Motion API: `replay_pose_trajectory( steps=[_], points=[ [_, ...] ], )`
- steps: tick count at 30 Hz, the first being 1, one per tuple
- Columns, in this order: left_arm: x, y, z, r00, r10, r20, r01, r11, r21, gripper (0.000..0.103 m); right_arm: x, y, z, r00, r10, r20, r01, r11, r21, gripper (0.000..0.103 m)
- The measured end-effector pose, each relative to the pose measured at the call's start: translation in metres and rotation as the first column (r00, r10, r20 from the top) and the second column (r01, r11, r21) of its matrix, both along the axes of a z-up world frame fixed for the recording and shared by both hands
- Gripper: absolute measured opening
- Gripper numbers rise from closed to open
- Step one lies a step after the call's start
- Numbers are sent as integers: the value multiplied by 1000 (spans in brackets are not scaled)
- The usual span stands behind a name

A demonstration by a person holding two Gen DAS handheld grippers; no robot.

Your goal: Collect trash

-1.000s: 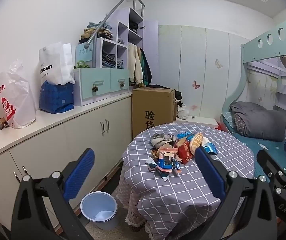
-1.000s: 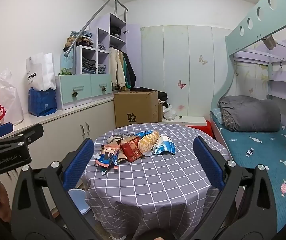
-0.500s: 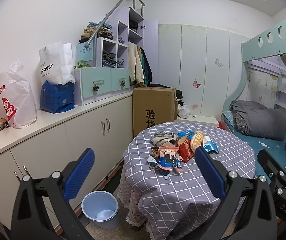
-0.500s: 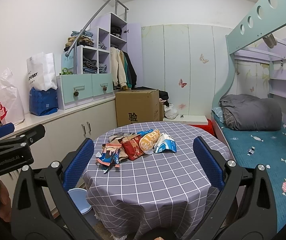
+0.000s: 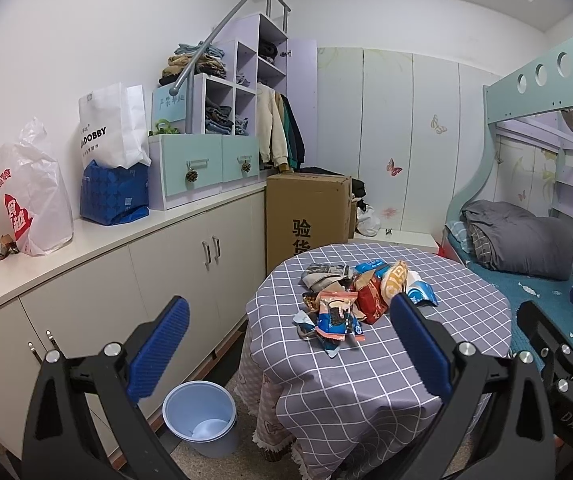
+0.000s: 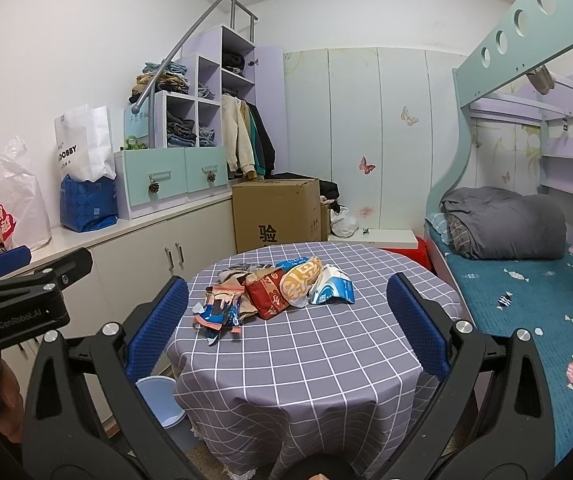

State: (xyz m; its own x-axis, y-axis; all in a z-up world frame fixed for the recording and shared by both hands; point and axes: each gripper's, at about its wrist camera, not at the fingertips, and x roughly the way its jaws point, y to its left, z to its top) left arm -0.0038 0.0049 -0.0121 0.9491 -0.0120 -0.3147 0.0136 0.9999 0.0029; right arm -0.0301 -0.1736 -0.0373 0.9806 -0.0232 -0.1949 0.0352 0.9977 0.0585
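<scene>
Bedroom clutter rings a round table [image 5: 386,364] draped in a grey checked cloth, and the trash [image 5: 360,294] lies heaped on its far half: a red packet [image 6: 268,294], an orange one [image 6: 300,282], a blue-and-white one [image 6: 332,290], and smaller torn wrappers [image 5: 332,318] spilling toward the near left edge. The print on these packets is too small to read.

Both tools hang short of the table, touching nothing. The left gripper [image 5: 286,344] has its blue pads spread wide and empty; the right gripper [image 6: 282,330] is likewise spread wide and empty. In the right view the left tool's black body shows at the left edge, lettered "GenRobot.AI".

On the floor, just beside the table's left side, stands a pale blue bin [image 5: 200,416]. Behind the table sits a cardboard box [image 5: 306,216] printed with black Chinese characters. Along the left wall runs a cabinet counter [image 5: 98,236] bearing a white paper bag [image 5: 110,128] marked "DOBBY", a blue bag [image 5: 112,196] under it, and a white plastic bag [image 5: 32,192] with red characters. To the right is a bunk bed [image 6: 526,288] with a folded grey quilt [image 6: 502,222].
</scene>
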Motion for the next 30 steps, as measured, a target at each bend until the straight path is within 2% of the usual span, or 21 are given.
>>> replay_pose_trajectory(
  steps=[30],
  points=[
    [0, 2, -2, 1000, 5, 2, -5, 1000, -3, 98, -3, 1, 7, 1000, 18, 4, -18, 1000, 9, 97]
  ],
)
